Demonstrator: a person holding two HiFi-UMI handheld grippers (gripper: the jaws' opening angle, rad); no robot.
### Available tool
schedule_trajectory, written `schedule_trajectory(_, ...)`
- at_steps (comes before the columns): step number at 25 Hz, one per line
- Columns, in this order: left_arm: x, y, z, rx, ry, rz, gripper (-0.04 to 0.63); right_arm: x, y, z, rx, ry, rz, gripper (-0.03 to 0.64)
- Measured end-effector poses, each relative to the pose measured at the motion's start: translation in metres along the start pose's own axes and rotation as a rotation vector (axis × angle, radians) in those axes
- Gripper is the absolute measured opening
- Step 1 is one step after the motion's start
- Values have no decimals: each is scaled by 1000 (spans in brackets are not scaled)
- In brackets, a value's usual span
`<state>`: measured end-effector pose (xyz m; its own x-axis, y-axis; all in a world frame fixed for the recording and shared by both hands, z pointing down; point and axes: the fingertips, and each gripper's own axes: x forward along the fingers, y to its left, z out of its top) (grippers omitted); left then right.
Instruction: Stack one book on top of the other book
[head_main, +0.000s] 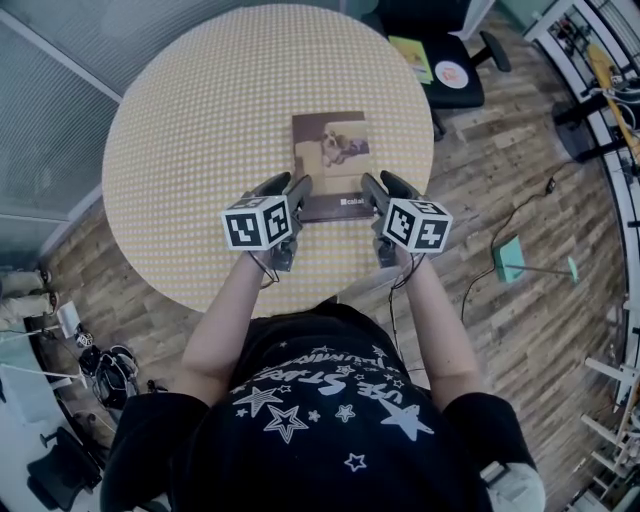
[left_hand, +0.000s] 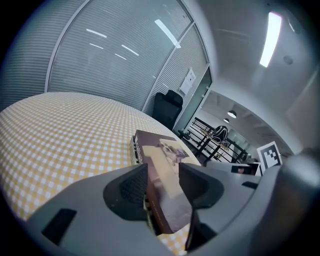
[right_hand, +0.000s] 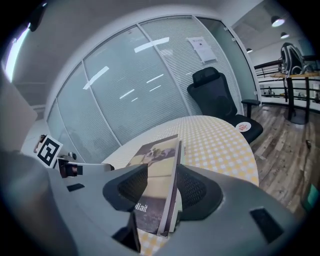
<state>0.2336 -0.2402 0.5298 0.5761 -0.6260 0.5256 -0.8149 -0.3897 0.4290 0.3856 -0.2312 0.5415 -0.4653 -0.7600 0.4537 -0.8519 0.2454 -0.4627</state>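
Note:
A brown book with a dog on its cover (head_main: 330, 150) lies in the middle of the round checked table (head_main: 190, 120). It rests on a second book, of which only the spine (left_hand: 133, 148) and the page edge (right_hand: 176, 220) show. My left gripper (head_main: 288, 186) is shut on the top book's near left corner (left_hand: 165, 150), one pad on the cover (left_hand: 162, 187). My right gripper (head_main: 383, 185) is shut on the near right corner (right_hand: 155, 155), its jaws above and below the book (right_hand: 162, 187). Whether the lower book is also in the jaws I cannot tell.
A black office chair (head_main: 445, 65) with a few flat items on its seat stands past the table's far right edge. A green stand (head_main: 512, 258) and cables lie on the wooden floor to the right. Glass walls with blinds (left_hand: 110, 60) curve behind the table.

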Motion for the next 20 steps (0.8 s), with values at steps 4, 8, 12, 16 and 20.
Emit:
schedule_trajectory(4, -19, -15, 8, 7, -36, -49, 195, -18, 8, 23, -7, -77, -13, 173)
schedule_trajectory(8, -43, -39, 21, 21, -87, -123, 168, -31, 25, 49, -35, -152, 12, 172)
schedule_trajectory(12, -69, -48, 39, 60, -156, -151, 148, -34, 46, 57, -54, -147, 13, 167)
schedule_trajectory(16, -97, -46, 48, 86, -194, -179, 120, -41, 80, 46, -64, -136, 22, 143)
schedule_trajectory(20, -127, -38, 48, 124, -194, -216, 97, -44, 117, 34, -54, -155, 19, 120)
